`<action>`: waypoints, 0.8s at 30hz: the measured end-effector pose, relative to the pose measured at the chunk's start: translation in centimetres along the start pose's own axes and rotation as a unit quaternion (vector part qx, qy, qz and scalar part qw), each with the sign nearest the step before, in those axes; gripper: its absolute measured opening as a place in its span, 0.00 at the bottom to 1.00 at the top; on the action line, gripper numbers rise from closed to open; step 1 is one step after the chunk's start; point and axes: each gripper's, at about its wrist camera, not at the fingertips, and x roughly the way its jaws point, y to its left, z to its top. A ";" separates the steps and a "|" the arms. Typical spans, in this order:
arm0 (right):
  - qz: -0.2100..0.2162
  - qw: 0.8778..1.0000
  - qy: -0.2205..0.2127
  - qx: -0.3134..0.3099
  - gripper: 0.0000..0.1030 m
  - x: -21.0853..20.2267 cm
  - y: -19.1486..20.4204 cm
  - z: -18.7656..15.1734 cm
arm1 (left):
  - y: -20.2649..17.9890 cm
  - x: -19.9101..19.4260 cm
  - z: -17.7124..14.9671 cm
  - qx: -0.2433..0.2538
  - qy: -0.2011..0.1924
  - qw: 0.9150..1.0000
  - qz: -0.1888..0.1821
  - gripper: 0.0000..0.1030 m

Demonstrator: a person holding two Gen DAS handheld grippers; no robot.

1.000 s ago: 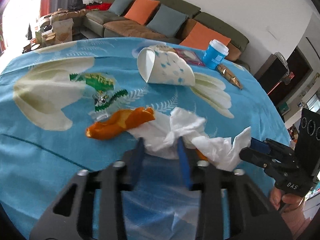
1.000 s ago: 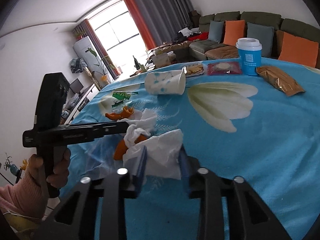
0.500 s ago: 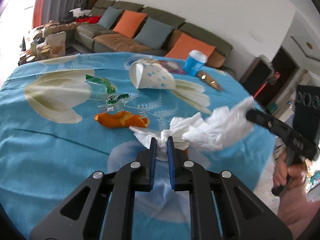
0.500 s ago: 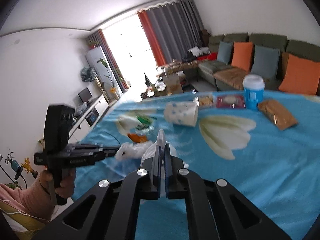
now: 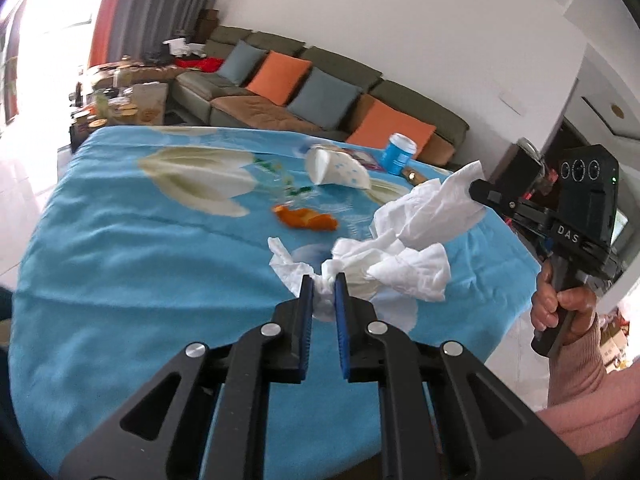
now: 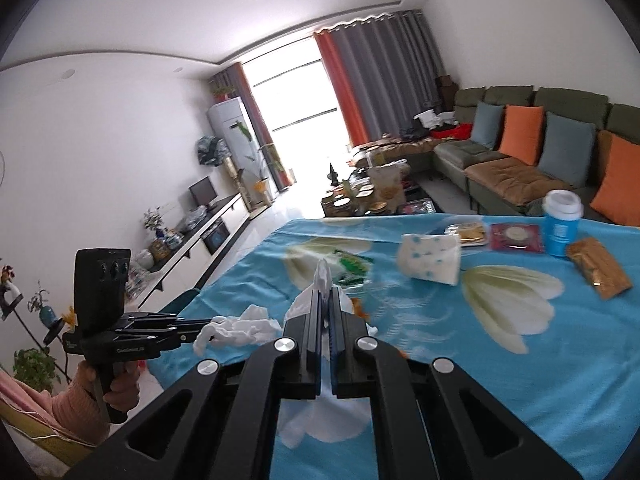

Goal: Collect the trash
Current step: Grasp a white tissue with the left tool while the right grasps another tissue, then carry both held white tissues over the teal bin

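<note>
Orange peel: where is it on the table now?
In the left wrist view the orange peel lies on the blue cloth, beyond the lifted tissues, nearer than the tipped paper cup.

A crumpled white tissue (image 5: 404,256) hangs stretched in the air above the blue flowered surface (image 5: 120,248), pinched at both ends. An orange peel (image 5: 306,218) lies flat behind it. Further back a white dotted paper cup (image 5: 338,168) lies tipped on its side, near a crinkled green wrapper (image 6: 352,266).

cup (image 5: 338,168) behind peel (image 5: 306,217), on table (image 5: 120,264)
</note>
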 end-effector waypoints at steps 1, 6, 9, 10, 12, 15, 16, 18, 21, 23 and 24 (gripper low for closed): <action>0.008 1.000 0.003 0.000 0.02 0.6 0.4 0.0 | 0.4 -0.5 -0.3 -0.004 -0.002 1.000 0.003 0.11; 0.039 0.999 0.020 -0.007 0.02 3.1 2.3 -0.1 | 2.6 -3.1 -1.9 -0.027 -0.013 0.999 0.031 0.11; 0.058 0.998 0.030 -0.012 0.02 4.8 3.5 -0.1 | 3.6 -4.3 -2.7 -0.042 -0.024 0.998 0.042 0.11; 0.062 0.997 0.032 -0.013 0.02 5.1 3.8 -0.1 | 4.0 -4.8 -2.9 -0.047 -0.028 0.997 0.046 0.11; 0.073 0.996 0.038 -0.018 0.02 6.2 4.6 -0.1 | 4.7 -5.7 -3.4 -0.057 -0.037 0.996 0.055 0.11; 0.089 0.995 0.048 -0.023 0.02 7.5 5.9 -0.1 | 5.8 -7.0 -3.9 -0.069 -0.047 0.994 0.076 0.11; 0.095 0.994 0.051 -0.025 0.02 8.0 6.4 0.0 | 6.3 -7.4 -4.1 -0.075 -0.050 0.992 0.083 0.11; 0.104 0.993 0.055 -0.029 0.02 8.7 7.3 0.0 | 7.0 -8.2 -4.4 -0.084 -0.055 0.991 0.094 0.11; 0.120 0.990 0.062 -0.033 0.02 10.0 8.4 0.1 | 7.8 -9.2 -4.9 -0.096 -0.061 0.987 0.112 0.11; 0.129 0.989 0.066 -0.037 0.02 10.5 9.3 0.1 | 8.3 -9.7 -5.1 -0.103 -0.065 0.985 0.119 0.11; 0.133 0.988 0.069 -0.041 0.02 11.0 9.8 0.1 | 8.6 -10.1 -5.3 -0.107 -0.068 0.984 0.125 0.11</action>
